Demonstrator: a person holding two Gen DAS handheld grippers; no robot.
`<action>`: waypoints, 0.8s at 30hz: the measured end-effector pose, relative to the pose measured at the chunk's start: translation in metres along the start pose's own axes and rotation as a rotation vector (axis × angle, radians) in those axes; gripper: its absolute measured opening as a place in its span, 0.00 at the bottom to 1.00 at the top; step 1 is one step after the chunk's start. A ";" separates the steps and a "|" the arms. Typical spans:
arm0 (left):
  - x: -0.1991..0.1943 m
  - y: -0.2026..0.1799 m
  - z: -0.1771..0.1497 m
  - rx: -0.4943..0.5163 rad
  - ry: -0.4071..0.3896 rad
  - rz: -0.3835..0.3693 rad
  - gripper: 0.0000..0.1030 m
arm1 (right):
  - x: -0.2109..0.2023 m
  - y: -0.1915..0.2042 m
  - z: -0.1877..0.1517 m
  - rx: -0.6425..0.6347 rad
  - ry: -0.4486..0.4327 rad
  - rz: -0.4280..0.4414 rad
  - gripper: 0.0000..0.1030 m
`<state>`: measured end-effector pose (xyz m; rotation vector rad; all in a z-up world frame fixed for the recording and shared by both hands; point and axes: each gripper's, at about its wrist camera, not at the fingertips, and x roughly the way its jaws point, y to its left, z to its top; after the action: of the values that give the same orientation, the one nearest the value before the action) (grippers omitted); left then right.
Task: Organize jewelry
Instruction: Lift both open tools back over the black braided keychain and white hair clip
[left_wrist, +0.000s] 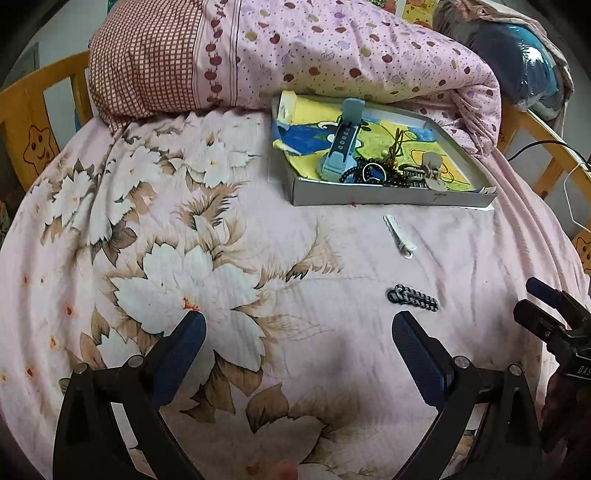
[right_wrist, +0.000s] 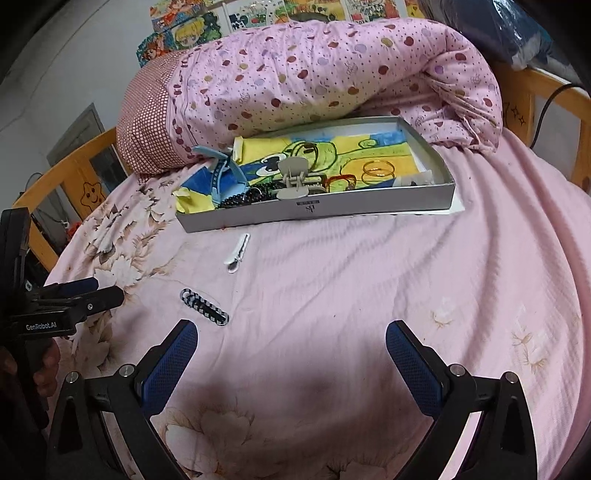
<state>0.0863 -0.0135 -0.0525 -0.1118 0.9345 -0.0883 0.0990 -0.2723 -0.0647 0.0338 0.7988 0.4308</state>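
Note:
A shallow grey box (left_wrist: 369, 199) (right_wrist: 332, 212) lies on the pink bed, lined with a bright cartoon drawing. Inside it are a blue watch strap (left_wrist: 341, 147) (right_wrist: 225, 177), black beads (left_wrist: 354, 171) (right_wrist: 240, 197), a beige claw clip (right_wrist: 293, 177) (left_wrist: 430, 168) and gold bangles (right_wrist: 377, 170). On the sheet in front of the box lie a white hair clip (left_wrist: 399, 236) (right_wrist: 237, 253) and a black-and-white braided clip (left_wrist: 413, 298) (right_wrist: 204, 307). My left gripper (left_wrist: 298, 332) is open and empty, left of the braided clip. My right gripper (right_wrist: 291, 341) is open and empty, right of it.
A rolled pink dotted quilt (left_wrist: 332, 51) (right_wrist: 314, 77) lies behind the box. Orange wooden bed rails (left_wrist: 33, 110) (right_wrist: 70, 173) ring the mattress. A black cable (left_wrist: 535, 147) and a white wire hanger (left_wrist: 570, 195) sit at the right edge. Drawings (right_wrist: 258, 14) hang on the wall.

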 end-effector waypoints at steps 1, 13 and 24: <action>0.001 0.001 0.000 -0.002 0.003 -0.001 0.96 | 0.001 -0.001 0.000 0.002 0.002 -0.003 1.00; 0.012 -0.001 -0.002 0.016 0.018 -0.046 0.96 | 0.015 -0.020 0.003 0.050 0.038 -0.030 1.00; 0.014 -0.023 0.002 0.104 -0.040 -0.200 0.95 | 0.034 -0.040 0.016 0.088 0.058 0.030 1.00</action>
<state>0.0953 -0.0384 -0.0596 -0.1101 0.8751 -0.3179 0.1451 -0.2935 -0.0842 0.1154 0.8752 0.4267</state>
